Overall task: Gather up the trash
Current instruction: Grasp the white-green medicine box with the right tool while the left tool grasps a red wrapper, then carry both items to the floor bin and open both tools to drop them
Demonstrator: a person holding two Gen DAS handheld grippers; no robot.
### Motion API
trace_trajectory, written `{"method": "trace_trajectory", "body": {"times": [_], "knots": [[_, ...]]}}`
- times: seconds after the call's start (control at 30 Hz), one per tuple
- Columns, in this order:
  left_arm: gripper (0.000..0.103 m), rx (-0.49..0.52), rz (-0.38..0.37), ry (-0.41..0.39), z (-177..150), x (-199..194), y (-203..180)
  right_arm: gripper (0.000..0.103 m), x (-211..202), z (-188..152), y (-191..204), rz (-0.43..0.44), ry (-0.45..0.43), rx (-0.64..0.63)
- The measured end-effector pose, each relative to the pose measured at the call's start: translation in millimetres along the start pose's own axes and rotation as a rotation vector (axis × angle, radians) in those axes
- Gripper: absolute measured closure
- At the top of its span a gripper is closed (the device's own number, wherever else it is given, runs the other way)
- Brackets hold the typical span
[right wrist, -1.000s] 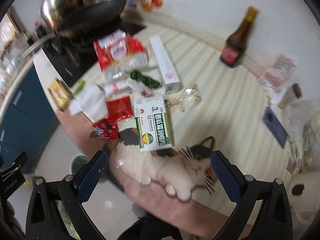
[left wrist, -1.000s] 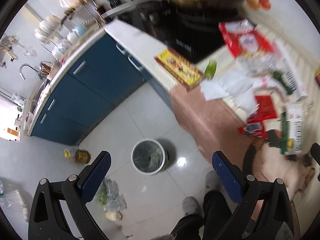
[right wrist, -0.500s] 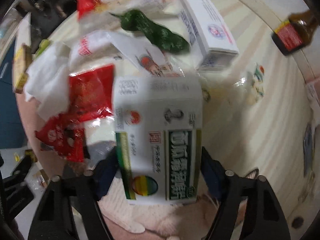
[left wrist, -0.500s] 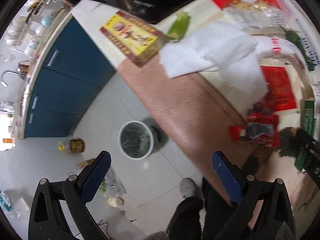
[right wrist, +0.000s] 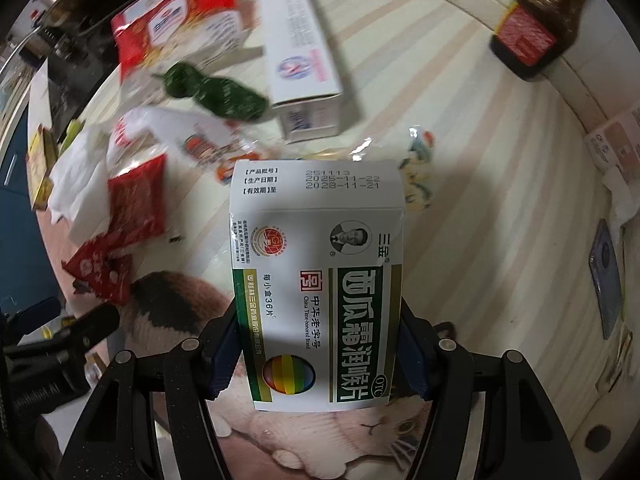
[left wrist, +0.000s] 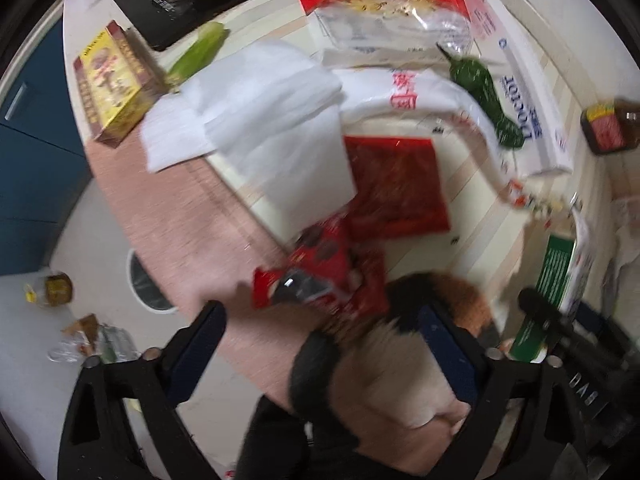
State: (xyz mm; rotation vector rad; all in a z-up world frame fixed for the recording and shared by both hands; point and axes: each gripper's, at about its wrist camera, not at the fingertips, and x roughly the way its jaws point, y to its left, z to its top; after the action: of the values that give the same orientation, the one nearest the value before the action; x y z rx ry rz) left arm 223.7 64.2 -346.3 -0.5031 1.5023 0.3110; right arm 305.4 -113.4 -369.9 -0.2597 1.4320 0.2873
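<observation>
While our right hand-held gripper (right wrist: 318,350) clamps the white-and-green medicine box (right wrist: 316,276) just over the striped tabletop (right wrist: 480,200), our left hand-held gripper (left wrist: 320,344), jaws wide but lately narrowing, hovers above a crumpled red wrapper (left wrist: 320,280) near the tabletop's edge.

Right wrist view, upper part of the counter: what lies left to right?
Red-and-white bag → green pepper → long white box → dark sauce bottle.
</observation>
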Motion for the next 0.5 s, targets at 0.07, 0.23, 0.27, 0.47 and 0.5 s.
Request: {"method": "trace_trajectory", "body": {"times": [0.07, 0.23, 0.27, 0.47, 0.5], "knots": [[0.022, -0.020, -0.020, 0.003, 6.7, 3.0, -1.4, 0.034, 2.5, 3.8, -2.9, -0.005, -0.001, 0.004], [0.080, -0.021, -0.004, -0.019, 21.2, 3.2, -0.9, 0.034, 13.6, 9.7, -6.6, -0.007, -0.003, 0.010], [0.082, -0.017, 0.000, -0.023, 21.5, 1.5, -1.1, 0.034, 14.7, 9.6, -5.3, -0.007, -0.007, 0.008], [0.094, 0.060, 0.076, -0.087, 15.2, -12.9, -17.8, 0.034, 14.1, 8.0, -2.5, 0.003, -0.017, 0.004], [0.096, 0.072, 0.091, -0.100, 14.9, -14.0, -22.1, 0.034, 5.9, -2.8, -13.1, 0.007, -0.020, 0.002]]}}
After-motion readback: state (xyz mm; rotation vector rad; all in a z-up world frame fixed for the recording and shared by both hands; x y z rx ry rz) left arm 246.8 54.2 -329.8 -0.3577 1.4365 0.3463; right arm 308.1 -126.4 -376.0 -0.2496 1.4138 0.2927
